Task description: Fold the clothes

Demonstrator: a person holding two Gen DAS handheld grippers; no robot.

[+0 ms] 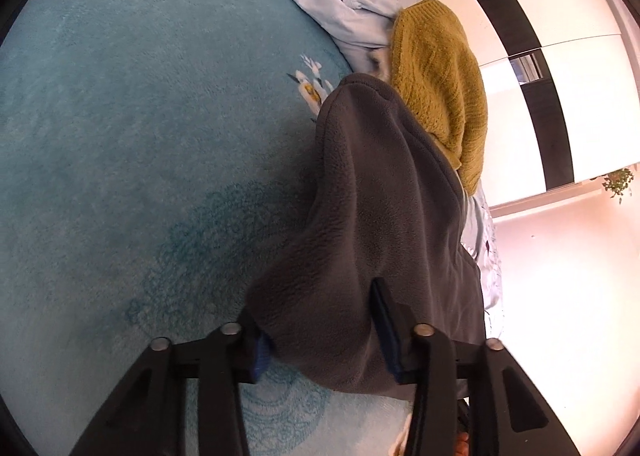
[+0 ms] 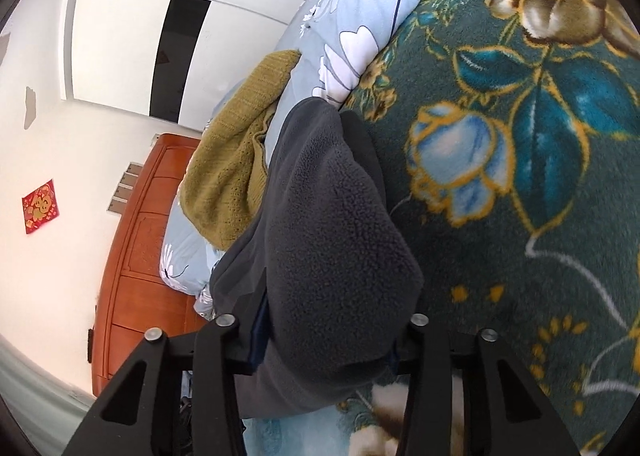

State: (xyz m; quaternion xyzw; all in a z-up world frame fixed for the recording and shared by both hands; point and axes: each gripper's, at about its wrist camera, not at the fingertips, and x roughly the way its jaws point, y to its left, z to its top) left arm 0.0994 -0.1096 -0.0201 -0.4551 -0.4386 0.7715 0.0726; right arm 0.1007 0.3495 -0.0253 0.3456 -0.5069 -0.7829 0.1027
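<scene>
A dark grey fleece garment [image 1: 372, 216] hangs bunched between both grippers above the bed. My left gripper [image 1: 320, 340] is shut on one end of it, the cloth filling the gap between its blue-padded fingers [image 1: 262, 354]. My right gripper [image 2: 324, 340] is shut on the other end of the grey fleece [image 2: 336, 240], which covers most of its fingers. A mustard knit sweater [image 1: 440, 88] lies behind the fleece, and it also shows in the right wrist view [image 2: 232, 168].
A teal plush blanket [image 1: 140, 136] covers the bed; in the right wrist view it has a large flower pattern [image 2: 520, 136]. A pale blue floral duvet [image 2: 360, 4] and a light blue garment [image 1: 344, 4] lie at the back. A wooden headboard [image 2: 136, 256] and a white wardrobe [image 2: 140, 36] stand beyond.
</scene>
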